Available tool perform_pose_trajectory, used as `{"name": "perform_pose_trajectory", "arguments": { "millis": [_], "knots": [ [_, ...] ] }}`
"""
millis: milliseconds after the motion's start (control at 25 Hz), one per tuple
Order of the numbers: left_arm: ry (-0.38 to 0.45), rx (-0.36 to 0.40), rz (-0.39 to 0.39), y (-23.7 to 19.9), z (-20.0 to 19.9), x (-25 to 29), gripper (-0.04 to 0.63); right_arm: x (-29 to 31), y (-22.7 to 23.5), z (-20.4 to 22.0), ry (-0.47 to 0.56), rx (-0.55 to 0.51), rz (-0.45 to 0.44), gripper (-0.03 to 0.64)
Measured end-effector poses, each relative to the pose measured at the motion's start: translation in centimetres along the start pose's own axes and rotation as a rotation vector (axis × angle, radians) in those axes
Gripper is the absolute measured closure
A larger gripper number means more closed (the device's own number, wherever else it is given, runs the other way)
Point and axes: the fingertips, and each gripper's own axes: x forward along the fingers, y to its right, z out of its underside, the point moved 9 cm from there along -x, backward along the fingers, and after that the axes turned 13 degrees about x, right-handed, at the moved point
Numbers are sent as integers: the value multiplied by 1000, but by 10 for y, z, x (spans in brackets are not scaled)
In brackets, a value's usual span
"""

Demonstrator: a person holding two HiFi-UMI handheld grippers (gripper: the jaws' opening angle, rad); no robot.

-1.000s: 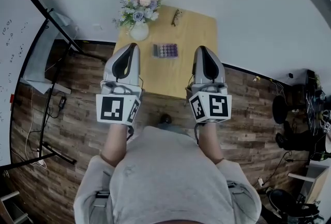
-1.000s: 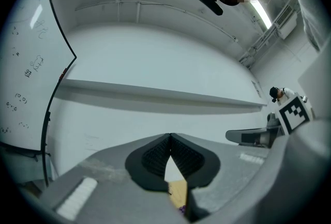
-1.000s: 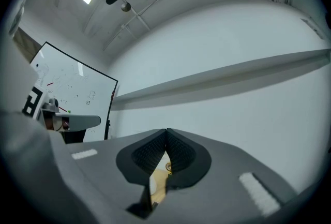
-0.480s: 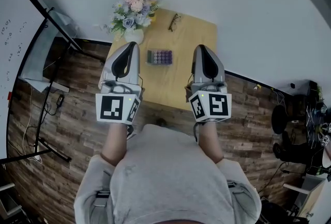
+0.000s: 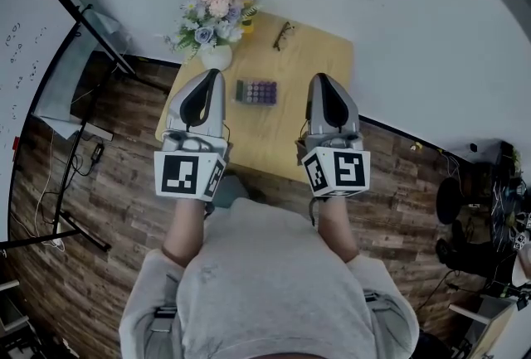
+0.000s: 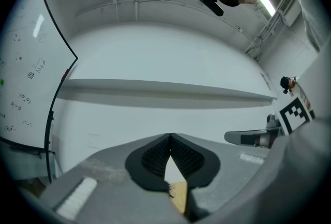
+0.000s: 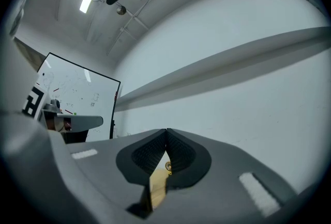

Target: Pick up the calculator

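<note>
Both the grey left gripper [image 5: 214, 74] and the right gripper [image 5: 320, 79] are pressed together, empty; we judge this the approach. The dark calculator with coloured keys [image 5: 256, 92] lies on the light wooden bench [image 5: 282, 138] between them. Next, one gripper must spread and descend. No writing is legible.
</note>
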Motion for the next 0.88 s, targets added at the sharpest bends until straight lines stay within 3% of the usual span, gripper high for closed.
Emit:
{"name": "perform_pose_trajectory", "arguments": {
  "millis": [520,880],
  "knots": [
    [-12,-8,-4,-15,12,25,591,33,7,7,-25,11,-11,615],
    [-69,-24,-29,-29,37,34,591,62,13,27,-82,28,-23,615]
  ]
}}
